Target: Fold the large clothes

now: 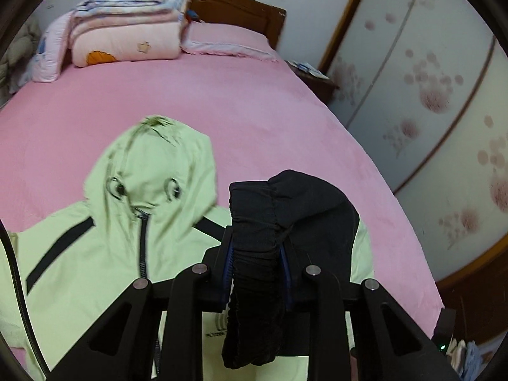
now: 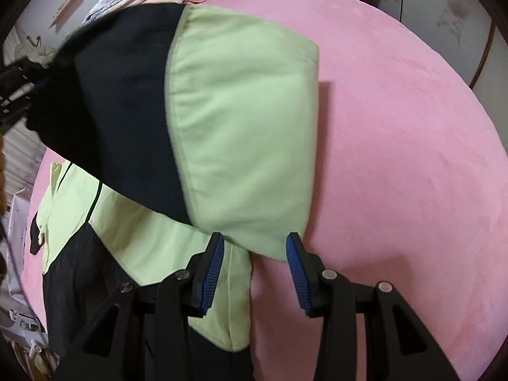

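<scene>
Left fingers (image 1: 257,254) are clamped on the black elastic cuff (image 1: 254,222) of the jacket sleeve. The gathered ribbing is pinched between both blue pads and hangs down below them in a bunch. The sleeve (image 2: 222,127) is lifted off the bed (image 1: 254,101), black section near the cuff, light green further along.

Right fingers (image 2: 255,260) stand apart, nothing pinched. The green end of the raised sleeve sits just ahead of the tips, between the two pads. Can't tell from the right wrist view whether either pad brushes the fabric; the edge there is blurred.

The jacket (image 1: 104,254), light green with black trim, lies front-up on the pink bed sheet. Its hood (image 1: 152,165) is spread flat toward the headboard (image 1: 235,9), and the zipper (image 1: 143,247) runs down the middle. The black lower panel of the jacket shows at the bottom left of the right wrist view.

A stack of folded quilts (image 1: 127,22) sits at the head of the bed, well apart from the jacket. A wardrobe (image 1: 428,79) with floral panels stands beside the bed.
</scene>
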Demonstrator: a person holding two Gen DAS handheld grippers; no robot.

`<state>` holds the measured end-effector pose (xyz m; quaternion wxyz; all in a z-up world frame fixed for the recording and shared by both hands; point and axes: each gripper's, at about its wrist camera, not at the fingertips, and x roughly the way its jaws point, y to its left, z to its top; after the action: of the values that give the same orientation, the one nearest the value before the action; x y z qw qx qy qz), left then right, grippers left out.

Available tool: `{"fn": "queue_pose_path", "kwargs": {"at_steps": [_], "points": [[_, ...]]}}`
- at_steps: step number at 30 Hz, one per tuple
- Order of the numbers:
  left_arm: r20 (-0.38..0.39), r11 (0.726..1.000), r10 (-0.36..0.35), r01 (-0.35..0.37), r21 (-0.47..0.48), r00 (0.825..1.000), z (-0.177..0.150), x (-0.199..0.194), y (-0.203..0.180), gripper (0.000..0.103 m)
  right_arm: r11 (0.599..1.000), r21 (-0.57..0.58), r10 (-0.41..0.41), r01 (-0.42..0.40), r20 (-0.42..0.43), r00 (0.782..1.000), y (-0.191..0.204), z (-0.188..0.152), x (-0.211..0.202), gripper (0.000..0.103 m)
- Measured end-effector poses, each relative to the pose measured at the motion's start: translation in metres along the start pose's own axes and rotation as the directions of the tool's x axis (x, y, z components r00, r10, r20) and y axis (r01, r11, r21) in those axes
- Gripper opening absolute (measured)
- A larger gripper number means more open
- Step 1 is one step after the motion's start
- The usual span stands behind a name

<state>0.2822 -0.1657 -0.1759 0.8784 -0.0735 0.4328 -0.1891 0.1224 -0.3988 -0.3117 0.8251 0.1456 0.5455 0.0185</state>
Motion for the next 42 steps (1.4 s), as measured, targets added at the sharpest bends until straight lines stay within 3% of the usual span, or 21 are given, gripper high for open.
{"fn": "queue_pose_path", "kwargs": {"at_steps": [9, 18, 25, 27, 33, 36, 38, 42], "points": [[0.035, 0.982, 0.139, -0.134, -0.131, 0.99, -0.002, -0.033, 0.066, 0.023, 0.994, -0.106, -0.036, 0.037, 0.009, 0.999, 0.027, -0.002, 0.019, 0.041], [-0.074, 0.948, 0.237, -0.247, -0.199, 0.969, -0.034, -0.008, 0.124, 0.023, 0.989, -0.122, -0.078, 0.08, 0.019, 0.997, 0.031, 0.007, 0.036, 0.041], [-0.072, 0.934, 0.261, -0.271, -0.234, 0.963, -0.048, 0.004, 0.149, 0.023, 0.982, -0.119, -0.138, 0.144, 0.06, 0.989, 0.044, 0.02, 0.052, 0.04], [-0.078, 0.933, 0.272, -0.283, -0.224, 0.959, -0.052, 0.007, 0.154, 0.023, 0.987, -0.101, -0.12, 0.126, 0.063, 0.991, 0.044, 0.017, 0.052, 0.026], [-0.168, 0.923, 0.265, -0.3, -0.241, 0.949, -0.062, 0.031, 0.17, 0.023, 0.983, -0.058, -0.171, 0.176, 0.082, 0.982, 0.036, 0.013, 0.045, 0.011], [-0.149, 0.932, 0.224, -0.257, -0.255, 0.963, -0.063, 0.025, 0.164, 0.023, 0.98, -0.021, -0.193, 0.197, 0.122, 0.974, 0.032, 0.016, 0.034, 0.01], [-0.141, 0.938, 0.222, -0.251, -0.238, 0.965, -0.066, 0.023, 0.156, 0.023, 0.978, -0.013, -0.206, 0.209, 0.105, 0.973, 0.031, 0.017, 0.037, 0.01], [-0.198, 0.931, 0.244, -0.287, -0.227, 0.949, -0.073, 0.034, 0.164, 0.023, 0.983, 0.005, -0.183, 0.183, 0.029, 0.983, 0.028, 0.023, 0.038, 0.012]]}}
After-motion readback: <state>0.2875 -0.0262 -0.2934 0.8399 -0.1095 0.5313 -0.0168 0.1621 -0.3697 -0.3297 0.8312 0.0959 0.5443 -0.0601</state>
